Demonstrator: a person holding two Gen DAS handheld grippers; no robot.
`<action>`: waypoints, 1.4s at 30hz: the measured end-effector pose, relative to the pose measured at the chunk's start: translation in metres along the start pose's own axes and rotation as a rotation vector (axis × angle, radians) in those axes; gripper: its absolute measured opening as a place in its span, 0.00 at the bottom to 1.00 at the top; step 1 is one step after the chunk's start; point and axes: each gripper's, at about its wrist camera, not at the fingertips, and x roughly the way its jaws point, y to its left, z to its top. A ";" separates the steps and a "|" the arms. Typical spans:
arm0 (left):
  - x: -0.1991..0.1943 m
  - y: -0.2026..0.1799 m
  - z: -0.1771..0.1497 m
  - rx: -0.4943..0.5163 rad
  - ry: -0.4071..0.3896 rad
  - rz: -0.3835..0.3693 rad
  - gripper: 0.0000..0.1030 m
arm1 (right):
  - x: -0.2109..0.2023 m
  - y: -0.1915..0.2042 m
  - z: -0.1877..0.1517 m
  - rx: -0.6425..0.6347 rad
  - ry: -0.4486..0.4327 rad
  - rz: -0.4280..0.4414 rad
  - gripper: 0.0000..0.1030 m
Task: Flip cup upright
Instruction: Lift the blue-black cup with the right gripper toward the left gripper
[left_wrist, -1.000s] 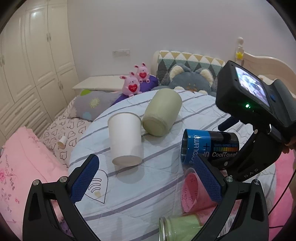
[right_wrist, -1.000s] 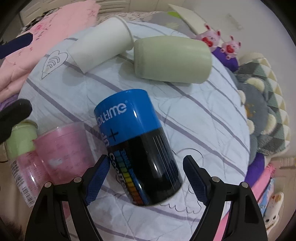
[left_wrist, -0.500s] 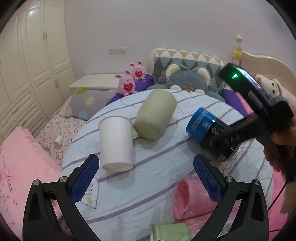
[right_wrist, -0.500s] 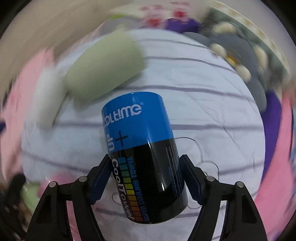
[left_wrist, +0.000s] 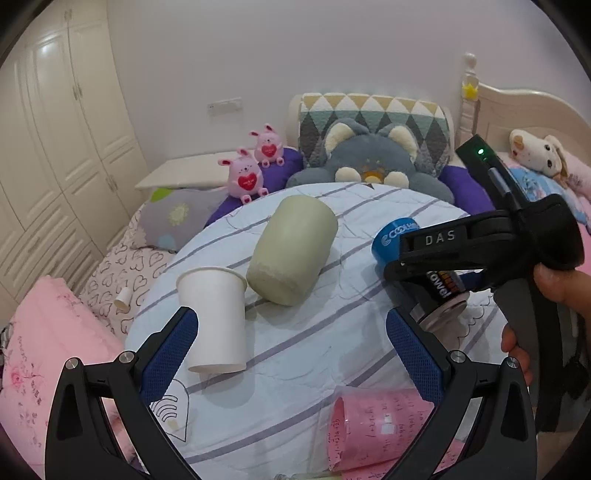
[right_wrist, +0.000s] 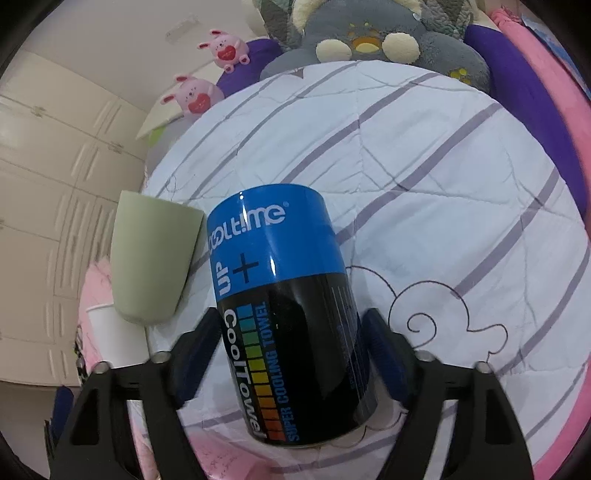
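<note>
Blue can (right_wrist: 284, 314) being clamped by right gripper (right_wrist: 291, 347), tilted above table (left_wrist: 369, 218) right edge; left gripper (left_wrist: 291, 350) being held wide, empty.

On the round table (left_wrist: 295, 369), the paper cup (left_wrist: 214, 317) stands mouth-up at the left, with the mug (left_wrist: 291, 251) lying on its side just behind and to its right. Right of the mug, the towel can (right_wrist: 288, 314) sits tilted between the fingers of the right claw (right_wrist: 291, 343). The plastic cup (left_wrist: 380, 428) lies nearest, at the table's front edge (partly behind the left claw (left_wrist: 291, 354)). Two toy rabbits (left_wrist: 245, 181) and a plush cat cushion (left_wrist: 369, 162) sit behind the table.
</note>
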 end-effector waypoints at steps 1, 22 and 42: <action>-0.002 0.000 0.001 -0.001 -0.002 -0.002 1.00 | -0.005 0.002 -0.003 -0.013 -0.011 0.012 0.79; 0.024 -0.077 0.051 -0.011 0.186 -0.088 1.00 | -0.099 -0.071 -0.010 -0.115 -0.215 -0.008 0.79; 0.141 -0.099 0.063 -0.202 0.525 -0.113 0.98 | -0.067 -0.109 0.006 -0.164 -0.177 0.052 0.79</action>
